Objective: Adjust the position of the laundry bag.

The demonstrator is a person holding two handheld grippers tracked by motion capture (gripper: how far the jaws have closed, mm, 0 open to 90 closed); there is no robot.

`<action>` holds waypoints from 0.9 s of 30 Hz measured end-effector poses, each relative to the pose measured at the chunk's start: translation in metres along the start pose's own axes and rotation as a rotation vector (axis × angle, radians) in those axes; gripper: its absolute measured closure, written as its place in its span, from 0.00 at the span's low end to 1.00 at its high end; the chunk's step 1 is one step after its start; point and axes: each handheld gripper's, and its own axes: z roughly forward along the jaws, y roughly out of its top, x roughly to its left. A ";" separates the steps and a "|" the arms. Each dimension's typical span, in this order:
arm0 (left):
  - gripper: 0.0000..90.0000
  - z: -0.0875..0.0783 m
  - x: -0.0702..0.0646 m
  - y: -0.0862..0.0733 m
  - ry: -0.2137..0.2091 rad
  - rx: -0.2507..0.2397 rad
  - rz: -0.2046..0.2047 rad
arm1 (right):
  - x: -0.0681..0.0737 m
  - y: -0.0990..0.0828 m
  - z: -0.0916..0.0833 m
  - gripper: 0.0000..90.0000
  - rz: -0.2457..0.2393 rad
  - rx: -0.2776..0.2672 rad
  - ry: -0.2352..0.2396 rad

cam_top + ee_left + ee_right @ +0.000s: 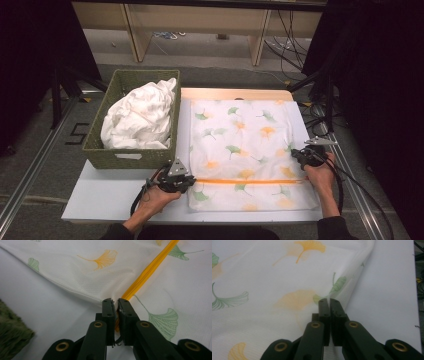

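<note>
A white mesh laundry bag (245,150) printed with green and orange ginkgo leaves lies flat on the white table (110,195). An orange zipper (250,181) runs across it near the front. My left gripper (186,181) is at the bag's left edge, shut on the zipper's end (117,305). My right gripper (298,156) is at the bag's right edge, shut on a pinch of the mesh (329,298), which rises slightly into a fold there.
A green woven basket (131,156) with crumpled white cloth (142,117) in it stands on the table's left half, just behind my left gripper. A wooden board (235,93) edges the table's far side. Cables (345,185) trail at the right.
</note>
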 end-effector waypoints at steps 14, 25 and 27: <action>0.92 -0.023 0.014 -0.020 0.014 0.011 -0.020 | 0.040 0.017 0.004 1.00 -0.155 0.022 0.043; 0.92 -0.020 0.017 -0.021 0.022 0.019 -0.049 | 0.038 0.013 0.003 1.00 -0.189 0.040 0.027; 0.92 -0.019 0.016 -0.021 0.018 0.017 -0.052 | 0.038 0.011 0.001 1.00 -0.181 0.054 0.026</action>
